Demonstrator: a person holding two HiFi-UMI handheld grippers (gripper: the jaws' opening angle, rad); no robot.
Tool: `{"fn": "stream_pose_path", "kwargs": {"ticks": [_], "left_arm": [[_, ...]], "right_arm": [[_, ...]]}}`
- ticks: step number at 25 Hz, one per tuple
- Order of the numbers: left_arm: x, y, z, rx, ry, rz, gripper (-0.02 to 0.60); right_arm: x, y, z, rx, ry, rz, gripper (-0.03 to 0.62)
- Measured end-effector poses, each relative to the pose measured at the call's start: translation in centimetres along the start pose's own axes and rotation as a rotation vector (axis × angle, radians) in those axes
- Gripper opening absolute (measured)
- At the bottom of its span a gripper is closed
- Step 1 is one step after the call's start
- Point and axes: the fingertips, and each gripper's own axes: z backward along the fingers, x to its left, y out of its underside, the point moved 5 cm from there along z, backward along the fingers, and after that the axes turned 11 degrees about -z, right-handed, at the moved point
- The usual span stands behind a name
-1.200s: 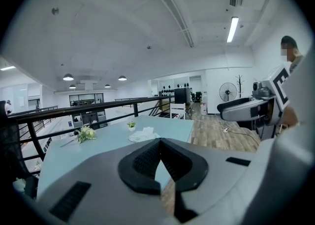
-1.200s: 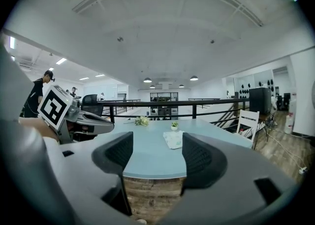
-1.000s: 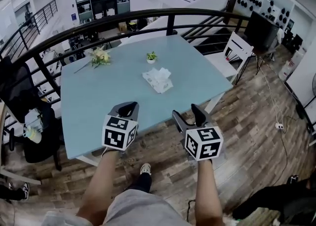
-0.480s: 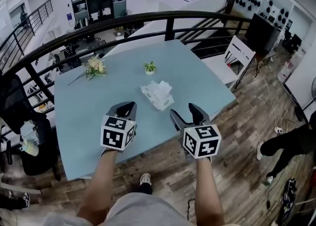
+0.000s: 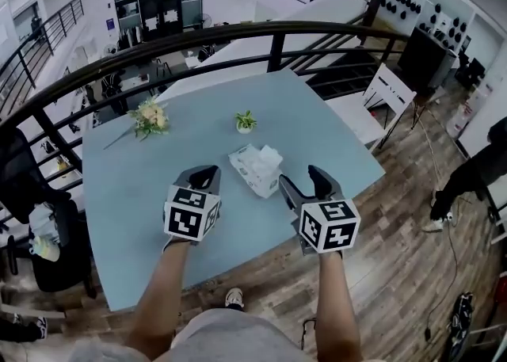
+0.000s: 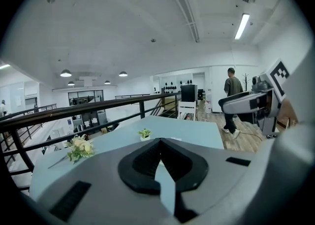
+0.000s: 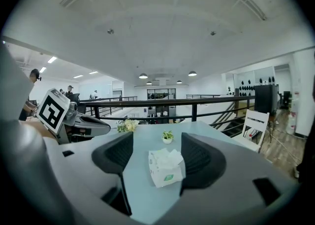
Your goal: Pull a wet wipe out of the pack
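- The wet wipe pack point(image 5: 255, 169) is laid flat on the blue table point(image 5: 135, 186), towards its near edge, with a white wipe bunched up at its top.
- The left gripper point(image 5: 204, 173) is held over the table just left of the pack; its jaws are clenched together with nothing in them.
- The right gripper point(image 5: 300, 178) is held just right of the pack, jaws spread and empty; the pack is framed between them farther off, untouched.
- A small potted plant point(image 5: 245, 121) and a flower bunch point(image 5: 150, 117) are set on the far half of the table.
- A black railing point(image 5: 273, 34) is seen beyond the table.
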Motion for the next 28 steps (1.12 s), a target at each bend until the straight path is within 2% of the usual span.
{"fn": "stream_pose_path", "kwargs": {"ticks": [13,28], "left_arm": [[4.6,-0.5,-3.9,-0.001,-0.008,0.010,-0.006],[6.2,-0.3,-4.6,0.018,-0.021,-0.001,-0.006]], "right_arm": [[-0.7,-1.6,-5.9,0.022,-0.007,0.008,0.307],[-0.1,-2.5,-8.6,0.027,-0.042,0.023,0.307]]}}
